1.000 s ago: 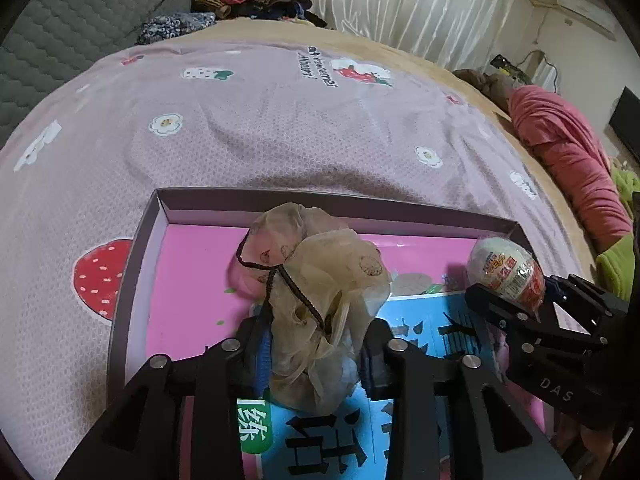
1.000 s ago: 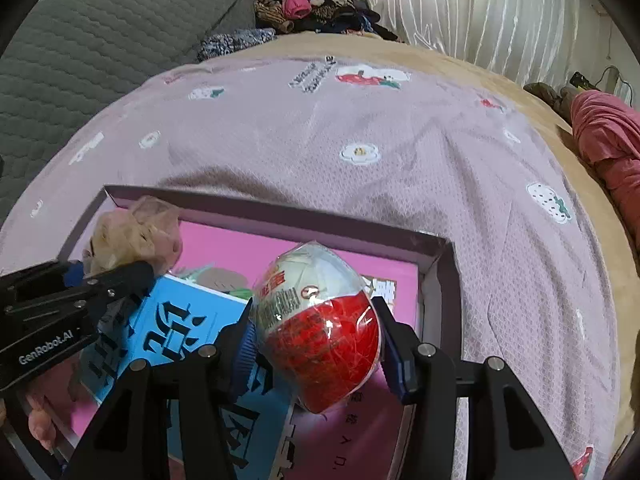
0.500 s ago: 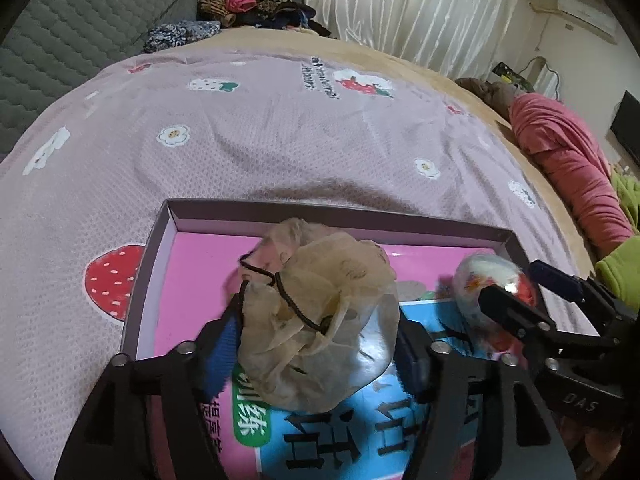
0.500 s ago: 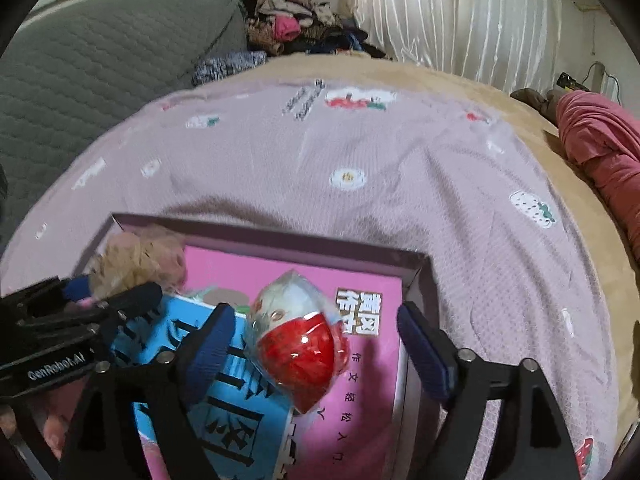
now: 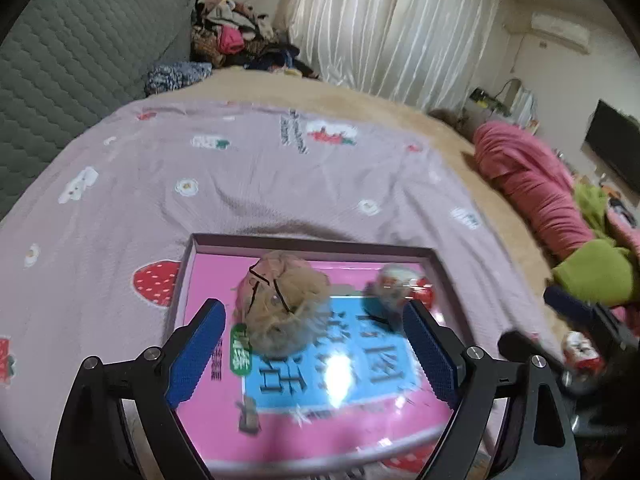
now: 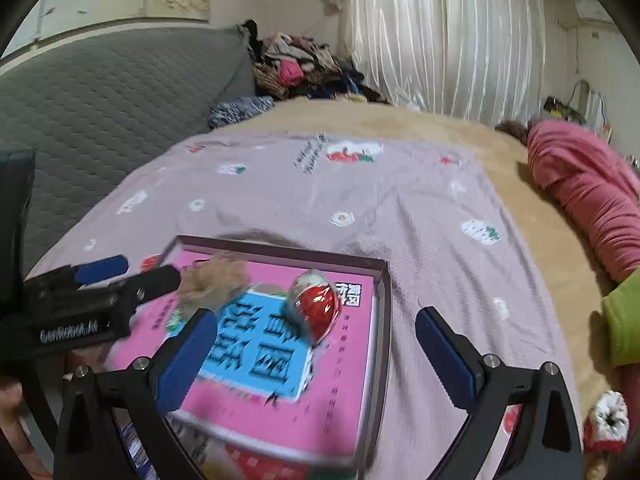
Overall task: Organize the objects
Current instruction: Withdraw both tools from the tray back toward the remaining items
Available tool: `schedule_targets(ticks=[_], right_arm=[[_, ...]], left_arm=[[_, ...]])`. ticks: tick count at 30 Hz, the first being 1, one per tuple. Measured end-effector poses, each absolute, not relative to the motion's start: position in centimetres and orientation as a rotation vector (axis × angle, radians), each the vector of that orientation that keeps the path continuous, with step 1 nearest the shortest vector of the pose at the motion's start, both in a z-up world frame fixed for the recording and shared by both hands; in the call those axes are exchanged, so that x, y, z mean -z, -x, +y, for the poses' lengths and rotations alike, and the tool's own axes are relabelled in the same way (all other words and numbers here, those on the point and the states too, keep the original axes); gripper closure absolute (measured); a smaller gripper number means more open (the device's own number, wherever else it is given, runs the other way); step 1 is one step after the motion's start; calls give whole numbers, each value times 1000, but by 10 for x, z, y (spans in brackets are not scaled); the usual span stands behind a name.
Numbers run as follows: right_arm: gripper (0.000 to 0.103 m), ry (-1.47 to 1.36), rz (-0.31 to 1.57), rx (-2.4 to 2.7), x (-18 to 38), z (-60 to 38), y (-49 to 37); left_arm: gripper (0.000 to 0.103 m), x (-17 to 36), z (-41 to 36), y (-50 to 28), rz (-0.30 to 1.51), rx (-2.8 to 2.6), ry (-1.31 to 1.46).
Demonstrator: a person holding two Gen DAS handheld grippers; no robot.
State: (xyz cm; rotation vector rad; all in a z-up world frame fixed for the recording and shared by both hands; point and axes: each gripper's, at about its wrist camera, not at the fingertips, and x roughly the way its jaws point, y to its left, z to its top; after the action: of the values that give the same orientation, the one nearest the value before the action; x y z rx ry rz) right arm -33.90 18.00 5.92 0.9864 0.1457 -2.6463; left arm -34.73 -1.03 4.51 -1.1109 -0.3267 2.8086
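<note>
Keeping both grippers' jaws wide, lift clear of the pouch (image 5: 282, 300) and egg (image 6: 316, 306), at twelve o'clock in the box (image 5: 304, 245).

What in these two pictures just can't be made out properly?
- Near edge of the box: left wrist view, cut off behind the open left hand-held gripper.
- Print on the pink book: right wrist view, motion blur.
- Beige pouch: right wrist view, smeared, partly behind the left hand-held gripper.
- Red-and-white thing on the bedspread: right wrist view, at the frame edge, unidentifiable.
</note>
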Motion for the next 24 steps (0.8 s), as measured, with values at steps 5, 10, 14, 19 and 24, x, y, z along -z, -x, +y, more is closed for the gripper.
schedule_targets(ticks=[5, 10, 14, 19, 24], right_arm=[[3, -943, 183, 2632, -87, 177, 278], [2, -891, 262, 2617, -112, 164, 216], [1, -868, 263, 2602, -124, 162, 177], [1, -881, 233, 2596, -125, 166, 137], [1, -896, 230, 2602, -114, 170, 107]], left_arm=[[12, -80, -14, 287, -287, -2877, 1036], [12, -100, -35, 226, -315, -2899, 1039], [12, -114, -50, 188, -331, -2901, 1054], [12, -126, -57, 144, -280, -2939, 1045], [12, -122, -63, 112, -271, -2948, 1071]])
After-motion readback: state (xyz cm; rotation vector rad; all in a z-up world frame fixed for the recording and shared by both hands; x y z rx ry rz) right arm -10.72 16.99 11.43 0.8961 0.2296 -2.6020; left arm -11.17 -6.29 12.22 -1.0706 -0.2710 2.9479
